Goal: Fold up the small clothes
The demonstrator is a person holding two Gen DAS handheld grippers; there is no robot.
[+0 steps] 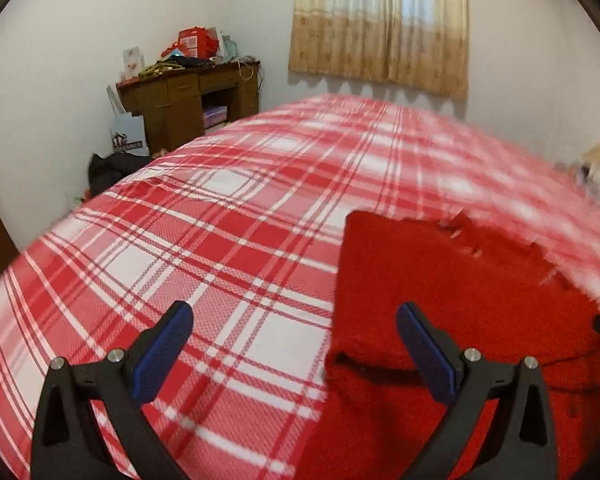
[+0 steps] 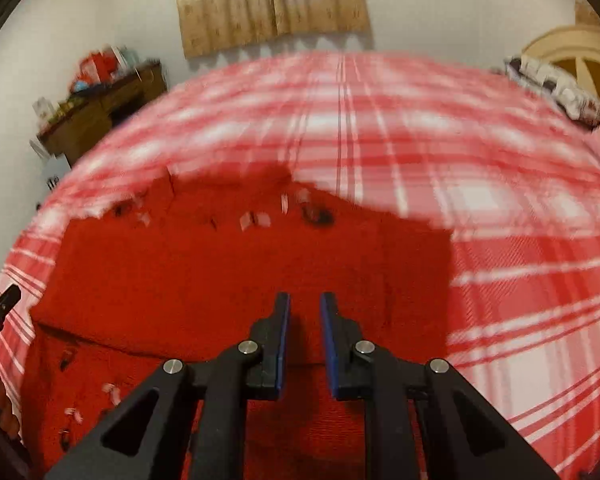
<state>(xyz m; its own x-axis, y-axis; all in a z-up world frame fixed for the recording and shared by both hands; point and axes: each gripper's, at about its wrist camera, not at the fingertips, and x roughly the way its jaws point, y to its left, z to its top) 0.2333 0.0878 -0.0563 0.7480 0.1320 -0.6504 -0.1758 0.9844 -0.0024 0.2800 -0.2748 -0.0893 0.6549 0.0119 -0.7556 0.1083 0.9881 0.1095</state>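
- Evidently a fold is under way: the red knitted garment [image 2: 236, 276] lies on the plaid bedspread [image 1: 204, 248], toward the bed's near edge, and one part appears already laid over the rest, a folded edge being visible across its near portion.
- Small white marks and dark spots are seen along the garment's far edge; because of motion blur it cannot be said with certainty whether these are buttons or trim.
- The left gripper [image 1: 294, 318] is held with its jaws wide apart above the bedspread, nothing between them; one blue pad [image 1: 428, 348] is seen over the garment's left border, though contact cannot be confirmed.
- The right gripper [image 2: 305, 308] is held over the garment's middle with only a narrow gap between its jaws; no cloth is seen pinched between them.
- The next move is judged to call for a fresh hold on a free edge or corner, taken cleanly on one layer, so that the remaining part can be carried over without dragging the folded layers askew.
- A desk [image 1: 188, 96] stands well beyond the bed's far left corner.
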